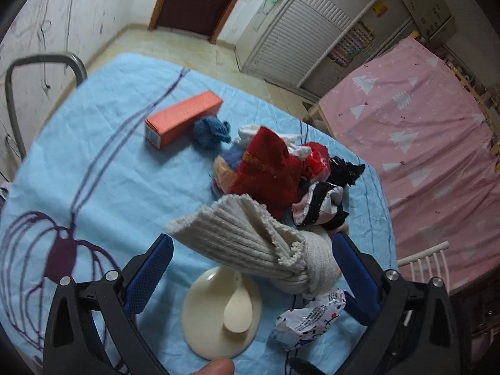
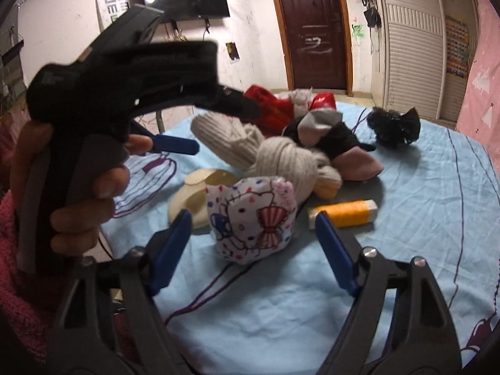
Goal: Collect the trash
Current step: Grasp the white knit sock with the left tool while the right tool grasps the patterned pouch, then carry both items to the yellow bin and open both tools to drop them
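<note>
L gripper (image 1: pixel 253 265) agape | R gripper (image 2: pixel 253 240) agape | blue tablecloth (image 1: pixel 103 162) | pink bed (image 1: pixel 422 131) beside

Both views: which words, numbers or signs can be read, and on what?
"E" shapes, turned several ways: poster, seemingly an eye chart.
"2"-like scribble: door.
Packet: gold print, too blurred.
Wrapper: small print, unreadable.
Box: end label, unreadable.

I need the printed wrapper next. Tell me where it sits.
In the right wrist view the printed wrapper lies on the blue cloth between the open right gripper fingers, beside the cream dish.
</note>
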`<state>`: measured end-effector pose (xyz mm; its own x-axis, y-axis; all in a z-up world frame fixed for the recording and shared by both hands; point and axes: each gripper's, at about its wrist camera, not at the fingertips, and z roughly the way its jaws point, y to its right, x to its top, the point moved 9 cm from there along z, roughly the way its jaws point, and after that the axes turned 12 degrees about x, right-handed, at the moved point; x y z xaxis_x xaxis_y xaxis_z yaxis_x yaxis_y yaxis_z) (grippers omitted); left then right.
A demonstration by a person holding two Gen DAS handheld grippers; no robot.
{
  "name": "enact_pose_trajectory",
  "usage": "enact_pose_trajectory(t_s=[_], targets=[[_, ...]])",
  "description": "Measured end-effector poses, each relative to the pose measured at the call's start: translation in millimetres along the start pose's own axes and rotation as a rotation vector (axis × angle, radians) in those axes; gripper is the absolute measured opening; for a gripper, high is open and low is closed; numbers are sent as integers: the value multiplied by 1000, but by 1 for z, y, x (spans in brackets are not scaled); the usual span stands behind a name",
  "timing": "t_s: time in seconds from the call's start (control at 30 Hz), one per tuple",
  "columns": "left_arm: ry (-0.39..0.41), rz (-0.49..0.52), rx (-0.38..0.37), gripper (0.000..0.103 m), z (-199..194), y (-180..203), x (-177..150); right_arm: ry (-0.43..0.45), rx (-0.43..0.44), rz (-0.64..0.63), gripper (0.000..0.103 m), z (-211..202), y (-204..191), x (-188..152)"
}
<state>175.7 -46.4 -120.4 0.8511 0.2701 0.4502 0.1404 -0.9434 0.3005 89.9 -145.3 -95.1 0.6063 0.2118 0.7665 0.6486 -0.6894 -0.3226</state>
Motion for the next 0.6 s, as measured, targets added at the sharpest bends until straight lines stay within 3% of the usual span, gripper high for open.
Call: enact_pose_trajectory(t_s=[0.07,0.23,0.3,0.37,0.43,0.47,0.6], targets=[[-10,-1,-27,93,5,8,-2,-14,2,8,76,5,-1,-1],[-7,-34,-111,91,11,28,-3,-41,1,28,56,11,4,-2],[-6,-28,-122,74,12,36,-3,-29,0,36,51,10,5,-2],[-11,-13,-124,39,14,45,-5,-16,-3,48,46,6,8,-4],[-12,-5,-129,24,14,49,-6,-1,3,61,44,0,10,-5],[-3,-2,-128,18,16,55,-6,15,11,66,44,-4,10,-5],[34,9,-124,11,10,65,-5,62,23,76,43,-19,12,-5]])
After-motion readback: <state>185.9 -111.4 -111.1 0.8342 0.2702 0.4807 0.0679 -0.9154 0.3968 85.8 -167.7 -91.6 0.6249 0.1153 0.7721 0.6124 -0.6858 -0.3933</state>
